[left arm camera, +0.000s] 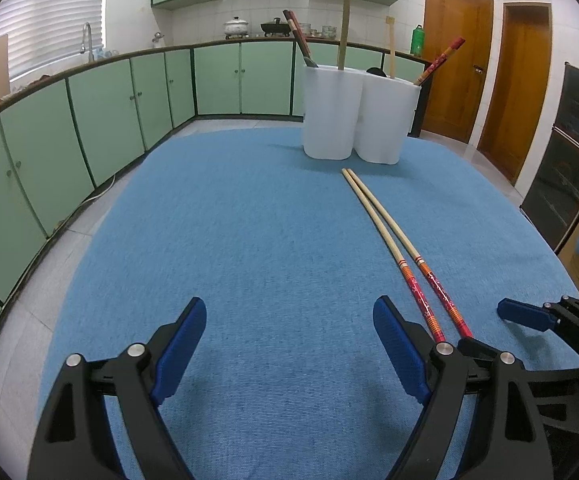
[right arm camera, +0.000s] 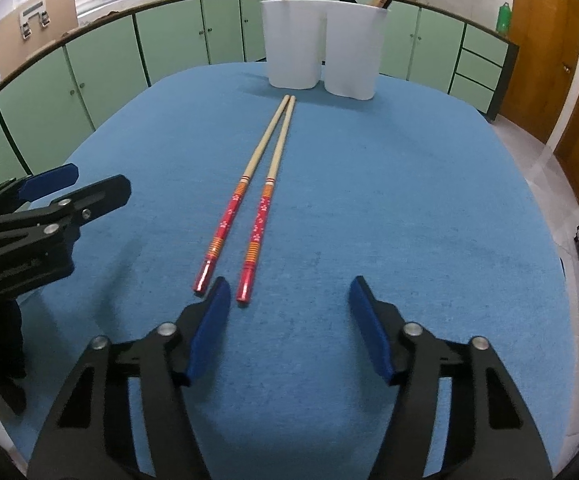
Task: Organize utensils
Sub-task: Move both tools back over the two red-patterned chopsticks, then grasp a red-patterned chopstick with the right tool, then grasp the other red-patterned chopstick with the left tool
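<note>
Two long chopsticks (right arm camera: 259, 184) with red patterned handles and pale tips lie side by side on the blue tablecloth (right arm camera: 409, 200), tips toward a white two-compartment holder (right arm camera: 321, 44). The holder has several utensils standing in it. My right gripper (right arm camera: 289, 320) is open and empty, just behind the handle ends, which lie near its left finger. My left gripper (left arm camera: 289, 344) is open and empty, to the left of the chopsticks (left arm camera: 385, 224). The holder (left arm camera: 357, 112) stands at the table's far side. The right gripper's blue fingertip (left arm camera: 525, 314) shows at the right.
Green kitchen cabinets (left arm camera: 89, 120) run along the wall behind and left of the table. Wooden doors (left arm camera: 489, 80) and a dark oven cabinet (left arm camera: 569, 152) stand to the right. The left gripper's body (right arm camera: 29, 220) sits at the left in the right wrist view.
</note>
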Demonstrator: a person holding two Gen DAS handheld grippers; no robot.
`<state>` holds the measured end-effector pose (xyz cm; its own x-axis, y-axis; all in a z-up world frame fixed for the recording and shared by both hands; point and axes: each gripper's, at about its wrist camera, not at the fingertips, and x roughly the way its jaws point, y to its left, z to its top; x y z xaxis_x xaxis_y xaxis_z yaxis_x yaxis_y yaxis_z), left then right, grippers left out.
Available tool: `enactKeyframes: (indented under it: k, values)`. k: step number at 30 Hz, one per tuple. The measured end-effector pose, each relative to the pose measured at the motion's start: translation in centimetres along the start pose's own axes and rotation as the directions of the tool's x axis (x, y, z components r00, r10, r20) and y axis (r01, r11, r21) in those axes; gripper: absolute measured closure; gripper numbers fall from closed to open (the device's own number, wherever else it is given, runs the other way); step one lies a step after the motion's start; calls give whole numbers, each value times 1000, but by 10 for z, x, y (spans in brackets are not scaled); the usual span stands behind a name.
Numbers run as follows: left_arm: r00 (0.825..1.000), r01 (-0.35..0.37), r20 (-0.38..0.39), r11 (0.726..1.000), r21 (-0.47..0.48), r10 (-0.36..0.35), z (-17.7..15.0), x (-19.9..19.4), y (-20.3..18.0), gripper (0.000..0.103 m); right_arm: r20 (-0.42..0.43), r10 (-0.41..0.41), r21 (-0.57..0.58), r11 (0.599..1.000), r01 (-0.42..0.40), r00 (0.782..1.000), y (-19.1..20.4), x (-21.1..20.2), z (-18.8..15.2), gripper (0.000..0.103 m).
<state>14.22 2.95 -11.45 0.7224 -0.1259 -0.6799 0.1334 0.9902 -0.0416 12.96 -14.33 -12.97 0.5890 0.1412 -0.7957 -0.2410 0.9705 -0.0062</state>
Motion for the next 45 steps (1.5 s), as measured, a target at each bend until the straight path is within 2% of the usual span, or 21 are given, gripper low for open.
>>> enactKeyframes:
  k: [7, 9, 12, 14, 18, 27, 32, 39, 45]
  values:
    - [1000, -4, -4, 1000, -1, 4, 0, 1, -2, 19, 5, 21, -25, 999, -21, 1000, 8, -2, 0, 68]
    - [1000, -5, -4, 1000, 2, 5, 1, 1, -3, 19, 7, 26, -34, 999, -26, 1000, 10, -2, 0, 81]
    - [1000, -8, -6, 1000, 6, 8, 1, 2, -4, 19, 8, 33, -40, 999, -33, 999, 12, -2, 0, 92]
    - [1000, -9, -7, 1000, 7, 9, 0, 2, -5, 19, 7, 41, -29, 999, -41, 999, 10, -2, 1, 96]
    - [1000, -9, -7, 1000, 13, 9, 0, 3, -7, 19, 7, 60, 11, 998, -60, 998, 0, -3, 1, 97]
    - [999, 43, -17, 999, 21, -43, 0, 3, -24, 19, 17, 24, 104, 994, -26, 1000, -37, -8, -5, 98]
    - [997, 67, -47, 997, 44, -65, -2, 6, -41, 20, 17, 6, 154, 988, -9, 1000, -59, -9, -10, 98]
    - [994, 75, -89, 994, 85, -67, -5, 12, -61, 20, 18, 4, 167, 986, -7, 1000, -65, -10, -13, 98]
    - [990, 60, -132, 994, 92, -47, -6, 20, -65, 31, 18, 10, 170, 985, -13, 1000, -64, -9, -13, 98]
